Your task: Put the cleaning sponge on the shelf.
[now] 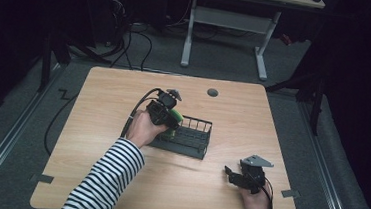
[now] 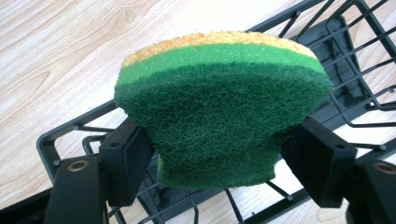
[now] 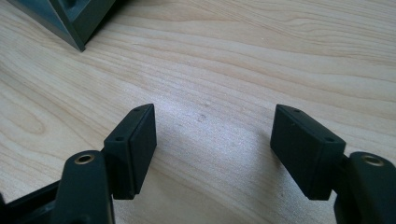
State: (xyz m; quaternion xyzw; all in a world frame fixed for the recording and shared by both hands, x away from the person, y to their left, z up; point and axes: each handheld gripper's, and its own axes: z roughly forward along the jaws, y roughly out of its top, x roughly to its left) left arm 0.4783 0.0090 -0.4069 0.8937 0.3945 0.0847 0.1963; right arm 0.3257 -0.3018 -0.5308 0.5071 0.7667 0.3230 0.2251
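A sponge with a dark green scouring face and a yellow layer is pinched at its lower end between the pads of my left gripper. In the high view the left gripper holds the sponge over the left end of a black wire basket. The basket's rim and grid lie right below the sponge. My right gripper rests low near the table's front right corner. In its own view the right gripper stands open over bare wood with nothing between its pads.
The wooden table has a round grey grommet near its far edge. A corner of the basket shows ahead and to the left of the right gripper. A white desk frame stands on the floor beyond the table.
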